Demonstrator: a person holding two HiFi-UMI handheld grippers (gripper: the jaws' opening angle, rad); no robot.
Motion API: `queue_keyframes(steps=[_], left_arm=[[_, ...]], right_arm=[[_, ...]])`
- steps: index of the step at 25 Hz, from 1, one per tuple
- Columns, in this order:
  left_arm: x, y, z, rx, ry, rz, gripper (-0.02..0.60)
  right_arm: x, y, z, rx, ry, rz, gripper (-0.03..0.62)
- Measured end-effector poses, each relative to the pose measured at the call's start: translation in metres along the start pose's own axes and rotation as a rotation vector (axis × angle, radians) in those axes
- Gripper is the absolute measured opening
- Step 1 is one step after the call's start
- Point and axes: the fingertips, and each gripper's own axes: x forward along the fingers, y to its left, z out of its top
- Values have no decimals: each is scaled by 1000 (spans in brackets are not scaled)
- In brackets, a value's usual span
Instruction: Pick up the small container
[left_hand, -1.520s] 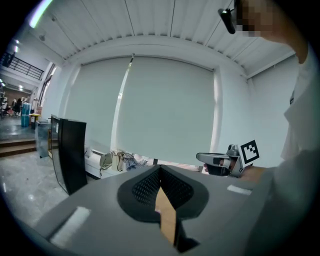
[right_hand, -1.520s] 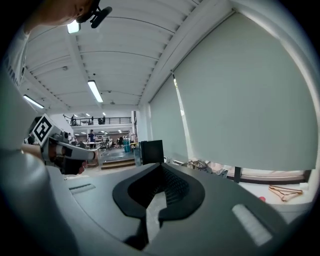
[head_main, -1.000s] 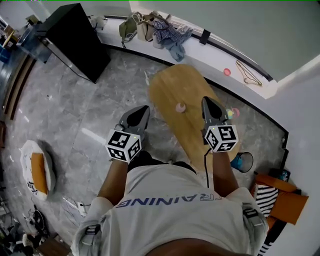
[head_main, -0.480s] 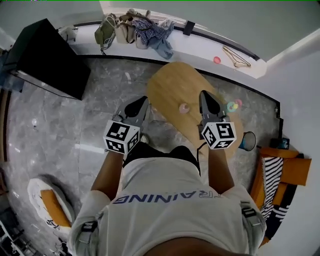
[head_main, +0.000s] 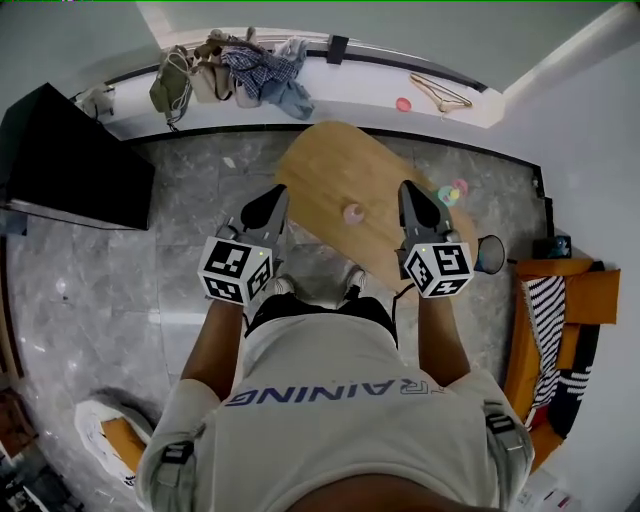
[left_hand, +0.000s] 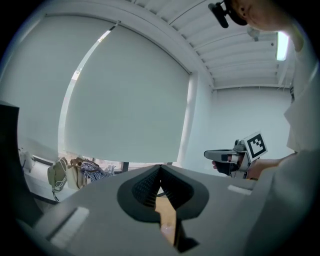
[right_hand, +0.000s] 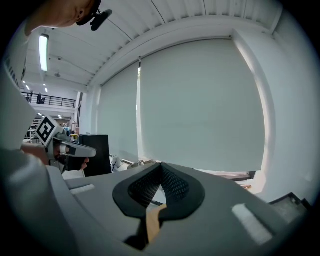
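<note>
Your container (head_main: 353, 213) is small, round and pale pink; from your head view it is too small to make out more detail. It stands upright on the wooden table (head_main: 330, 170), roughly midway across the top and toward its near half. It rests free on the bare wood, touching nothing, and is well left of the small coloured things (head_main: 450, 192) at the table's right edge.

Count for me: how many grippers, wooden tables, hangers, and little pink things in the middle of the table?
Hand-held grippers: 2 (left hand-held gripper, right hand-held gripper)
Table: 1
Hanger: 1
Pink container mid-table: 1
Total: 5
</note>
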Motion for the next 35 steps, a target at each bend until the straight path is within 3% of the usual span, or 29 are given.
queue_keyframes(steps=[8,17,31,35], left_arm=[[41,-52,26,48,-48,-17,0],[74,-106,42,82,-84,-19,0],[63,-108,39,84,-86,29,0],[62,-103,41,84,-83,27,0]], right_arm=[[-22,-62,24,0,-84,-11,17],[-49,-122,27,9,-98,-12,17],[-37,-107,27,18,-96,86,29],[-33,-101,32,12,-107,92,136]])
